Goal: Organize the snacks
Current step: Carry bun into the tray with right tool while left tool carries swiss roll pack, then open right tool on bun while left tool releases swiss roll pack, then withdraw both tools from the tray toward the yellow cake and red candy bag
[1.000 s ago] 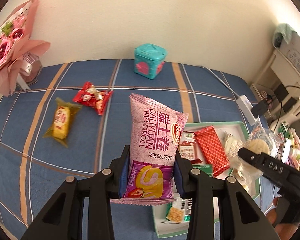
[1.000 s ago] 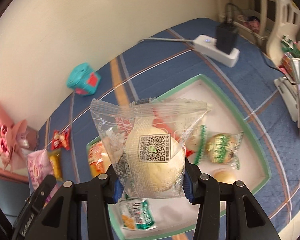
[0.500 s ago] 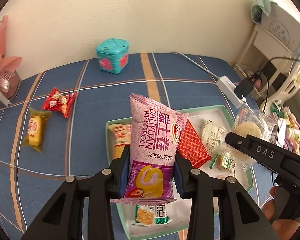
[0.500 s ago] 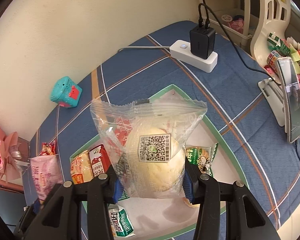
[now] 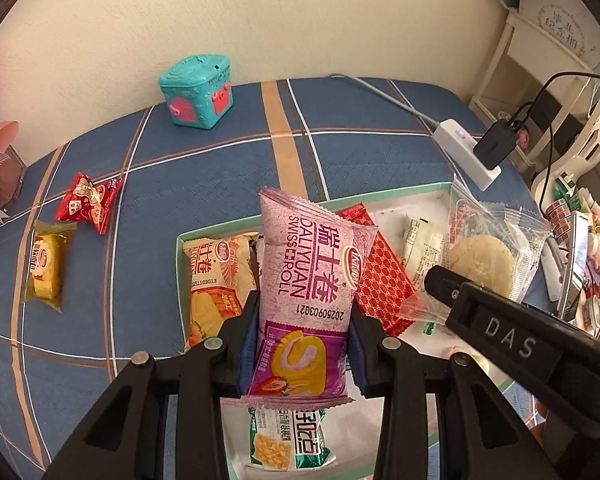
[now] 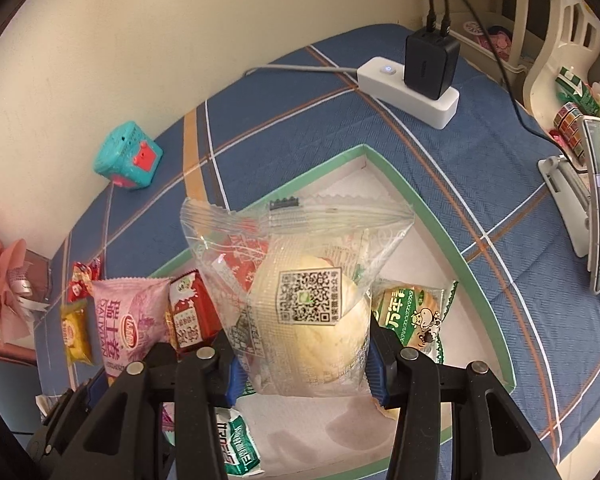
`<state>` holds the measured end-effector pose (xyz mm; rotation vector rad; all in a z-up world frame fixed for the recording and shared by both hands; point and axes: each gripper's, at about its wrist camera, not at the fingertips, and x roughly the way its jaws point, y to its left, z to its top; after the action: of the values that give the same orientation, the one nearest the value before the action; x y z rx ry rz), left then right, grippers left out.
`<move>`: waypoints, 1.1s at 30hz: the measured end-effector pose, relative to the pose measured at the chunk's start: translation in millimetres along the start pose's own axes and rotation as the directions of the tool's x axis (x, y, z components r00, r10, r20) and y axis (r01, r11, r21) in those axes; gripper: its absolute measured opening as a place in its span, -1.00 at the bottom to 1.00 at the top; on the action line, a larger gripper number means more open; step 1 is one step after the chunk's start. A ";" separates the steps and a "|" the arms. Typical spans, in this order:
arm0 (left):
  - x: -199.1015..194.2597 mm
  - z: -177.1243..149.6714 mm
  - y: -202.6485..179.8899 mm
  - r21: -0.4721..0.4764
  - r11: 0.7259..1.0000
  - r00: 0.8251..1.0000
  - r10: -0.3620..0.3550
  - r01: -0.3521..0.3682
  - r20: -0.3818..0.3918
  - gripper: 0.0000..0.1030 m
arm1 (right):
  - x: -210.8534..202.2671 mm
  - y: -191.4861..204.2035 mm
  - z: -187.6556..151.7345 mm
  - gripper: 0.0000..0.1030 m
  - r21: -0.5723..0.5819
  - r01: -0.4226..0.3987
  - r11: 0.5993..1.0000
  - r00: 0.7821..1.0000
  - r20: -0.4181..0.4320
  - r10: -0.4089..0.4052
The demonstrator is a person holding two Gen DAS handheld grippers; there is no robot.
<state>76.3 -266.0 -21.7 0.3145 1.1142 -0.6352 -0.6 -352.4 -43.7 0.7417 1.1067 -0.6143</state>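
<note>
Pink swiss-roll pack [image 5: 312, 300] & clear bun bag [image 6: 300, 308] upright above tray [image 6: 452, 248].

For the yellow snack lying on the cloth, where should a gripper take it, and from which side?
Grip the yellow snack across its short width at the middle, coming straight down from above. It lies flat on the cloth, long and narrow, with clear space on both long sides; the crimped ends look too thin to hold well.

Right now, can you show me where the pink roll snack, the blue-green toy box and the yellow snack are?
pink roll snack [image 5: 316, 280], left wrist view, middle of its wrapper.
blue-green toy box [image 5: 198, 90], left wrist view, its front face.
yellow snack [image 5: 46, 266], left wrist view, middle of the packet.
</note>
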 end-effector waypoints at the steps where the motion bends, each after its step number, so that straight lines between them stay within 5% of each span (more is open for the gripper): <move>1: 1.8 0.4 -0.3 0.000 1.000 1.000 0.000 0.000 -0.003 -0.23 | 1.9 -0.3 -0.2 -0.02 -0.003 0.007 1.000 1.000 -0.005 -0.007; 19: 20.5 -4.9 1.3 -0.002 1.000 0.998 0.005 -0.005 -0.063 -0.22 | 20.2 -3.4 0.1 0.00 -0.025 0.041 0.999 0.997 -0.063 -0.042; 33: 7.6 -1.9 4.1 -0.022 1.000 0.999 -0.020 0.019 -0.046 0.05 | 5.4 -8.4 5.1 0.21 -0.027 0.032 0.999 0.999 -0.036 -0.033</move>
<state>79.7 -264.1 -29.6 0.3021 1.1690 -0.6354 -2.3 -362.0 -49.3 0.7165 1.1604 -0.6145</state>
